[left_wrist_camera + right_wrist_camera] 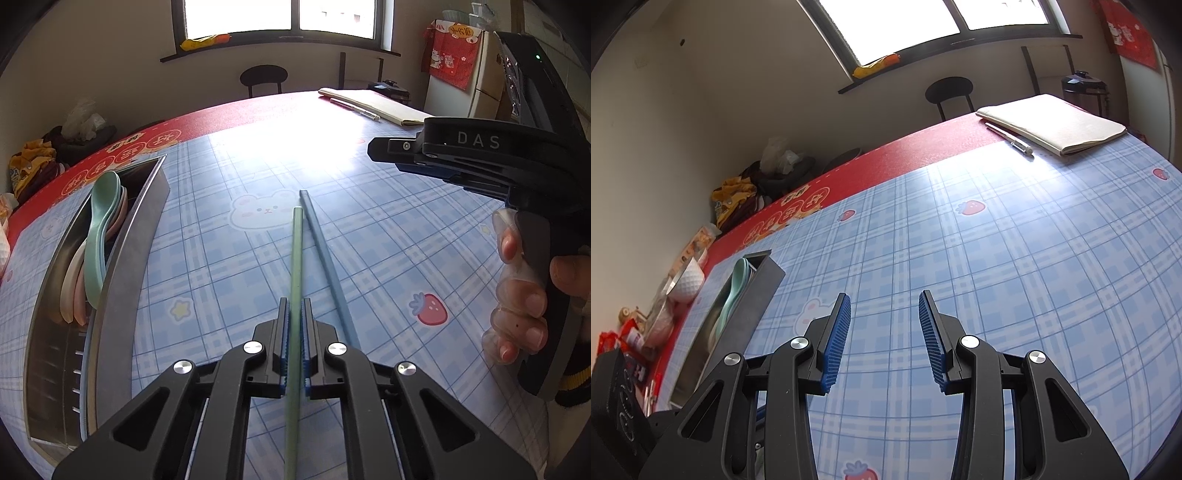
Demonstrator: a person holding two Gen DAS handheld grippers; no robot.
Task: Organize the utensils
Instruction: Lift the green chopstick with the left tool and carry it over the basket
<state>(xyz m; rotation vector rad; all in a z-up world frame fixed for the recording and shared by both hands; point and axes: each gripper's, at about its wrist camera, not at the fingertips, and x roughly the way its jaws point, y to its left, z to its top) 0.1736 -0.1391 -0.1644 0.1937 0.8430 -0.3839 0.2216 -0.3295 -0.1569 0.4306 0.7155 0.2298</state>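
Note:
My left gripper [294,306] is shut on a green chopstick [296,258] that points forward over the table. A blue chopstick [325,258] lies on the checked tablecloth just right of it. A long steel tray [136,236] at the left holds several pastel spoons [99,236]; the tray also shows in the right wrist view [753,306]. My right gripper [884,317] is open and empty above the cloth. It also shows from the side in the left wrist view [376,149], held at the right.
A folded cream cloth [1056,122] and a pen [1008,138] lie at the far end of the table. A white bowl [689,282] and packets stand at the left edge. A chair [263,77] stands beyond the table.

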